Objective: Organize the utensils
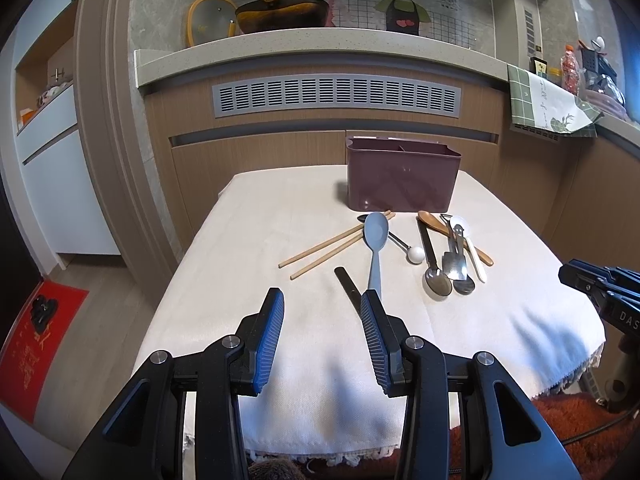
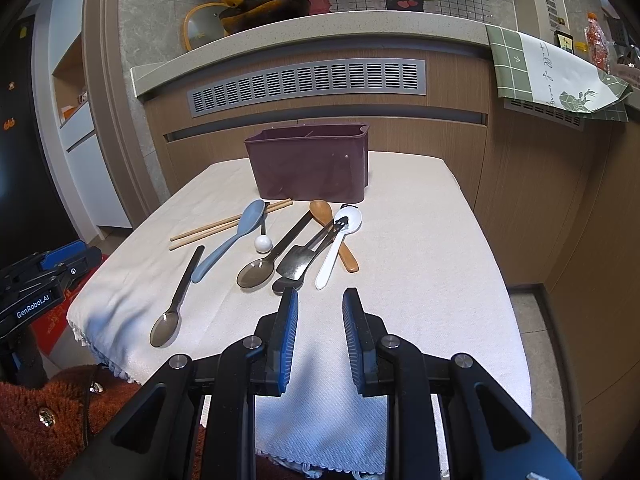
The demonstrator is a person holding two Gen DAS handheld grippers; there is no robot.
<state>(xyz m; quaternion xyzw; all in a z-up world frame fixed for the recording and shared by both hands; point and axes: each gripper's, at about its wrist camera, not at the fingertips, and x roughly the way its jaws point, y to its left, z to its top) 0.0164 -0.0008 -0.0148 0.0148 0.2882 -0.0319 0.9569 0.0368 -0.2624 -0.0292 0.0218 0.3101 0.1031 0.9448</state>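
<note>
Utensils lie loose on the cloth-covered surface (image 2: 420, 240), all of them just in front of the maroon utensil holder (image 2: 310, 166), which stands at the far edge and looks empty from here, with a divider visible inside its rim. On the left are a pair of wooden chopsticks (image 2: 228, 225), a blue-grey spoon (image 2: 234, 238) lying across their far ends, a small white ball-ended utensil (image 2: 263, 243) and a dark-handled metal spoon (image 2: 176, 300) nearest the front edge. To the right the pieces are piled together: a second dark-handled spoon (image 2: 268, 260), a small metal spatula (image 2: 298, 262), a white spoon (image 2: 338, 240) and a wooden spoon (image 2: 330, 228) crossing one another. The right gripper (image 2: 320, 300) hovers over the cloth just short of that pile, jaws parted and nothing between them; the left gripper (image 1: 322, 304) hangs near the front edge by the blue-grey spoon's handle, jaws wide and also empty. Nothing has gone into the holder yet, so I'd judge the first pick is at hand. Done well, it would start with a piece lying on top or clear of its neighbours, such as the white spoon or the lone front spoon, pinched across the handle rather than the bowl. Flat handles on soft cloth are hard to get under, so the fingers should press down slightly and avoid catching the fabric.
</note>
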